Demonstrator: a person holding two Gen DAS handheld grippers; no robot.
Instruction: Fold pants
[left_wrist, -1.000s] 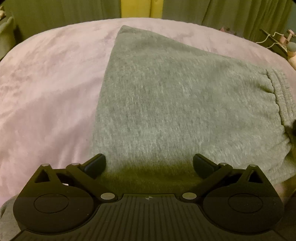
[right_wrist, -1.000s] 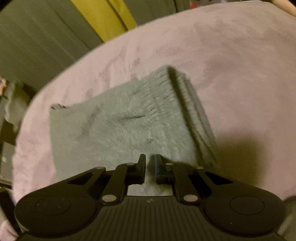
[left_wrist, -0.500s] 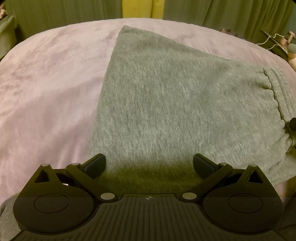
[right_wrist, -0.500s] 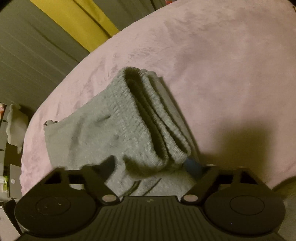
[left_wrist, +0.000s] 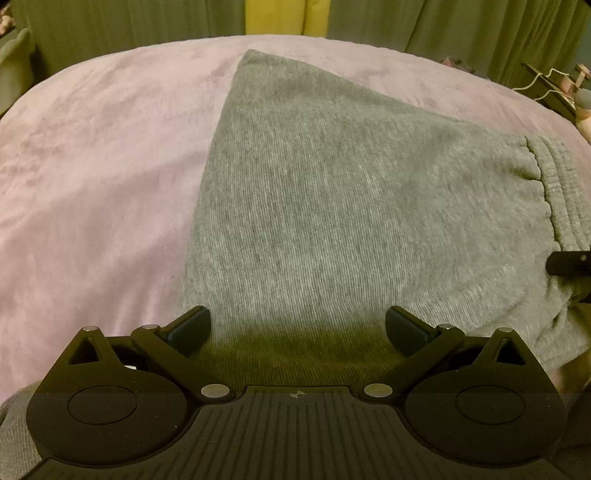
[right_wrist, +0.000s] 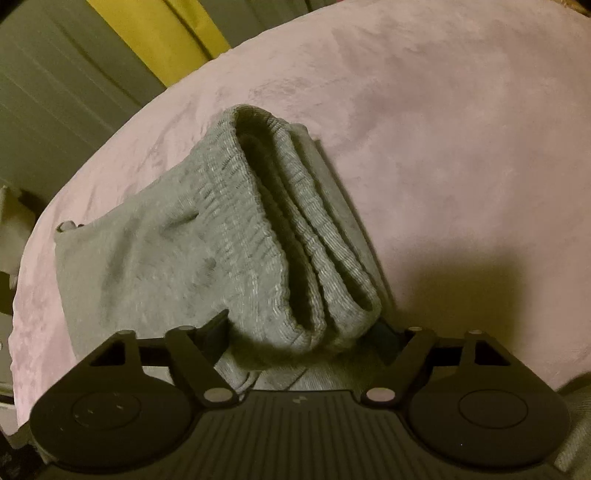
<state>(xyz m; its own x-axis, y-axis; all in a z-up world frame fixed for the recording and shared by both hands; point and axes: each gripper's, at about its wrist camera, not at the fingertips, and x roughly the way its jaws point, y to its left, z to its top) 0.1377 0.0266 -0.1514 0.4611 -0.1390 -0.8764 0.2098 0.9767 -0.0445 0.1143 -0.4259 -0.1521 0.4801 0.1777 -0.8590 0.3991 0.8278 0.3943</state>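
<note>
Grey pants (left_wrist: 332, 229) on pink bed (left_wrist: 92, 166), already folded to compact stack; waistband (right_wrist: 295, 240) at 3 o'clock in left view. Left tongs (left_wrist: 297, 325) wide, empty. Right tongs (right_wrist: 301, 341) closing around waistband stack, not pinching. Likely final fold left.

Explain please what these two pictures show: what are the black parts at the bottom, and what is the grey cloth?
Each picture comes from a camera on a hand-held tool with two black fingers; a person carries one per hand. The left gripper stands open above grey knitted pants, lying on a pink plush blanket. The right camera looks at the pants' ribbed elastic waistband, folded in layers. The right gripper has this thick edge between its fingers, and its jaws are closing slightly, but whether the pads already press the cloth is hidden. One of its fingers shows at the left picture's right edge. Neither gripper clearly holds anything.
</note>
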